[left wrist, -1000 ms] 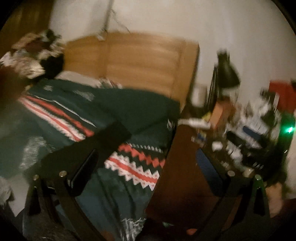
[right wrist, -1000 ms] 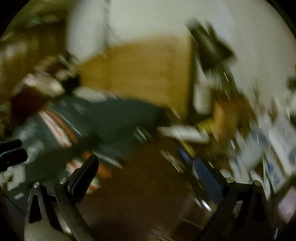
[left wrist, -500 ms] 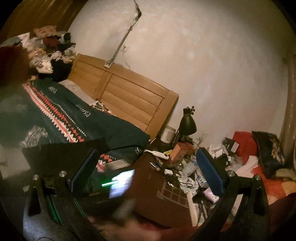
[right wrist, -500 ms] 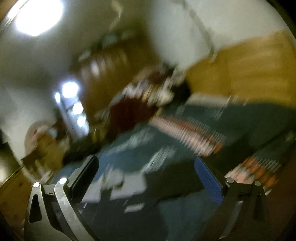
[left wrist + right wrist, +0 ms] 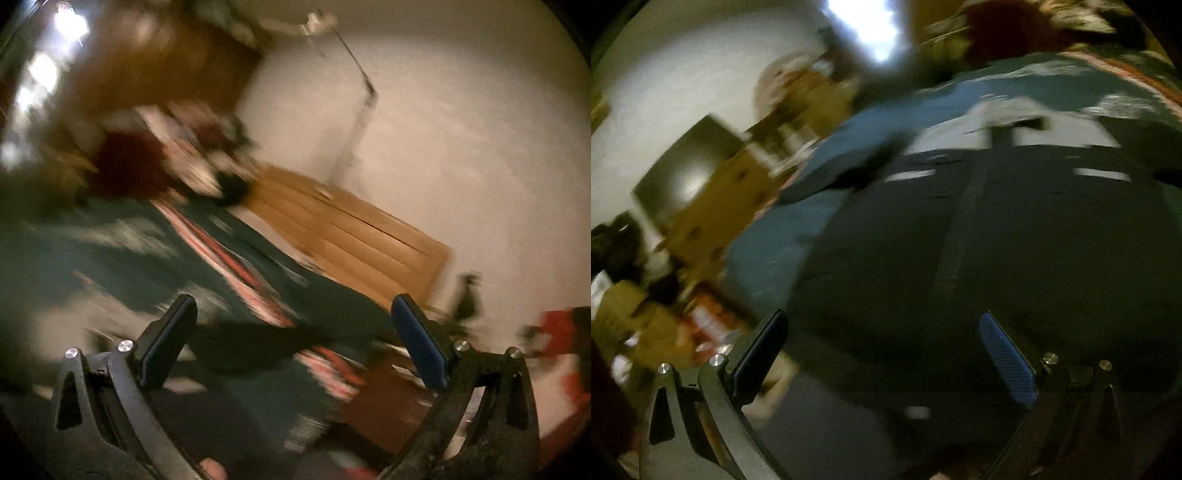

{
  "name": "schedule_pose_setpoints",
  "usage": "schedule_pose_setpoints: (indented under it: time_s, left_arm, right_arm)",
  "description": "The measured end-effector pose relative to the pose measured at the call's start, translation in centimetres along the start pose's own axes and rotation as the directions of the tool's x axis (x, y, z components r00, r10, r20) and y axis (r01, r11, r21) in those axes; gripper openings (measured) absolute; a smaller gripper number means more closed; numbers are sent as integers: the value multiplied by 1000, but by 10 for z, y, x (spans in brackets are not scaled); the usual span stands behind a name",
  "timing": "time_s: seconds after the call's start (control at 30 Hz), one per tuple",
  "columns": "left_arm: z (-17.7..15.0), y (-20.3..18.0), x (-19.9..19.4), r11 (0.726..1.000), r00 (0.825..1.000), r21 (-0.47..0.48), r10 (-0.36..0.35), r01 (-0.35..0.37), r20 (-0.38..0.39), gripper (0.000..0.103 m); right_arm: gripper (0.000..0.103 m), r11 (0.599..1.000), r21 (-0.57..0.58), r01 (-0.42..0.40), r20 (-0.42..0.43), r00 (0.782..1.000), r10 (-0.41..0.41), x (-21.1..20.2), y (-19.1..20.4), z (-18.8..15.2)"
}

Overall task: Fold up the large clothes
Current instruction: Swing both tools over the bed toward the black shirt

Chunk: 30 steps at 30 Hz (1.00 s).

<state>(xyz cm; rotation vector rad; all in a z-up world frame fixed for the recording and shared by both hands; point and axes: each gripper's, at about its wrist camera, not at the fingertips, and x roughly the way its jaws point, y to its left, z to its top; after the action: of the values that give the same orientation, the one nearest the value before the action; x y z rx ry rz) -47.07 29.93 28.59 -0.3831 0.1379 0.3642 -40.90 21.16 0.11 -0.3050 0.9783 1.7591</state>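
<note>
A large dark garment (image 5: pixel 1015 236) lies spread on the bed, filling the right wrist view; a paler strip runs down its middle. My right gripper (image 5: pixel 882 332) is open and empty, held above the garment's near edge. In the left wrist view a dark piece of the garment (image 5: pixel 258 343) lies on the green bedspread (image 5: pixel 92 258) with red and white zigzag stripes. My left gripper (image 5: pixel 291 321) is open and empty above it. Both views are blurred by motion.
A wooden headboard (image 5: pixel 351 240) stands against the white wall. A pile of clothes (image 5: pixel 177 158) sits at the far end of the bed. A brown bedside table (image 5: pixel 384 413) is at lower right. A wooden cabinet (image 5: pixel 713 206) and a dark screen (image 5: pixel 683 166) stand left of the bed.
Both grippers have swung left, away from the cluttered bedside table and toward the bed. The right wrist view now looks down on the dark garment. Both stay open.
</note>
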Motion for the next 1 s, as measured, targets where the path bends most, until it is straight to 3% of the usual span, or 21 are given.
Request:
schedule_pose_setpoints:
  time_s: [0.07,0.13,0.2,0.23,0.3,0.33,0.4,0.47,0.5,0.57,0.6,0.63,0.67,0.7,0.73,0.77,0.8,0.87,0.9,0.93,1.0]
  left_arm:
    - [14,17,-29,994,992,39,101,-104,70,103]
    - [25,39,-67,971,964,60,221,-231,148,103]
    - [32,66,-105,936,919,48,330,-348,215,103]
    - [37,81,-126,912,888,40,388,-409,248,103]
    - [49,107,-161,836,801,17,518,-548,300,103]
    - [60,121,-178,781,740,2,592,-625,319,103]
    - [78,137,-203,713,660,-36,666,-700,348,103]
    - [93,141,-228,644,566,-76,718,-761,406,103]
    - [101,142,-245,580,484,-94,748,-809,454,103]
    - [102,142,-234,478,374,-111,794,-872,479,103]
    - [100,157,-235,443,342,-131,820,-887,460,103]
    - [94,170,-228,453,356,-149,832,-879,426,103]
    - [83,199,-223,483,402,-187,846,-855,349,103]
    - [72,219,-221,497,430,-215,854,-841,292,103]
    - [53,251,-213,510,472,-252,859,-822,198,103]
    - [35,273,-205,510,495,-277,860,-814,126,103]
    - [9,305,-192,501,517,-309,855,-809,33,103]
    - [-36,347,-172,448,509,-341,853,-827,-113,103]
    - [-61,370,-165,435,519,-360,836,-825,-179,103]
    - [-86,392,-158,419,531,-392,812,-819,-242,103]
    - [-126,422,-153,389,556,-456,766,-800,-323,103]
  right_arm:
    - [103,996,-83,-20,-6,1000,20,6,33,16]
    - [103,988,-143,63,45,997,-57,6,45,41]
    - [103,963,-172,206,161,971,-179,-4,52,63]
    - [103,940,-160,301,225,938,-262,-13,50,78]
    - [103,912,-132,387,298,893,-336,-31,38,98]
    - [103,901,-117,418,322,874,-364,-41,32,108]
    - [103,888,-86,451,348,849,-397,-59,20,132]
    - [103,879,-66,472,398,820,-411,-79,14,160]
    - [103,876,-66,478,433,805,-407,-96,19,172]
    - [103,865,-75,497,520,759,-391,-125,35,188]
    - [103,859,-80,506,565,733,-379,-140,45,194]
    - [103,851,-91,518,617,700,-360,-154,56,202]
    - [103,839,-101,535,665,663,-343,-167,66,203]
    - [103,826,-111,552,705,630,-326,-174,73,199]
    - [103,814,-123,567,731,606,-312,-177,73,197]
    - [103,803,-141,579,741,599,-302,-169,68,187]
    - [103,798,-151,583,722,617,-313,-162,64,186]
    - [103,804,-173,569,565,726,-392,-127,42,180]
    - [103,818,-173,548,492,768,-410,-111,28,178]
    - [103,830,-166,532,432,796,-424,-98,13,171]
    - [103,823,-147,549,326,812,-484,-64,-19,144]
